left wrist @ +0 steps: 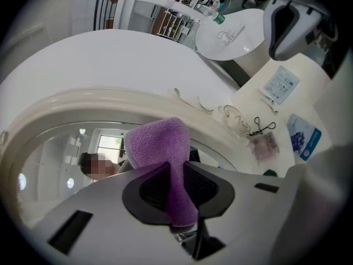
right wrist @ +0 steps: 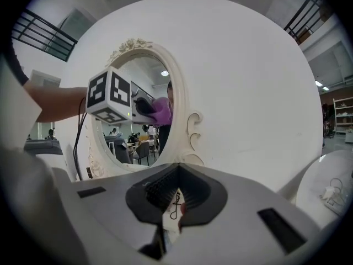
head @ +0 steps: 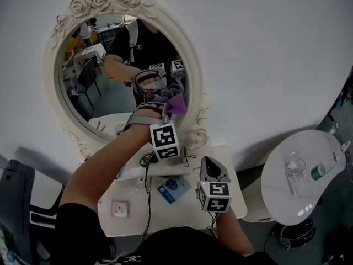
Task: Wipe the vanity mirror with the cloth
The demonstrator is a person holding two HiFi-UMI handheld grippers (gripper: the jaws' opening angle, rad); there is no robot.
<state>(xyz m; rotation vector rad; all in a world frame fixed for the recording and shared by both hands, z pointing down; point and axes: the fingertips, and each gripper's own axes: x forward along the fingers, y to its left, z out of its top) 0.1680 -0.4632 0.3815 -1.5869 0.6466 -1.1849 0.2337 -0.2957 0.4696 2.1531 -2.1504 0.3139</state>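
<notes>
An oval vanity mirror [head: 105, 65] in an ornate cream frame [head: 194, 65] leans on the white wall. My left gripper [head: 165, 107] is raised at the lower right of the glass, shut on a purple cloth [head: 176, 102]. In the left gripper view the cloth [left wrist: 160, 142] bulges out from between the jaws, close to the glass, and the left gripper [left wrist: 174, 173] is clamped on it. My right gripper [head: 214, 169] hangs low over the dressing table, apart from the mirror, with its jaws together and nothing in them. From the right gripper [right wrist: 175, 196] view, the cloth [right wrist: 162, 109] lies against the mirror [right wrist: 132, 131].
The small white dressing table [head: 182, 208] carries a blue card [head: 172, 189], a pink box [head: 119, 208], black eyelash curlers [head: 189, 159] and a black cable [head: 146, 192]. A round white side table [head: 309, 175] stands at right. A dark chair [head: 14, 195] is at left.
</notes>
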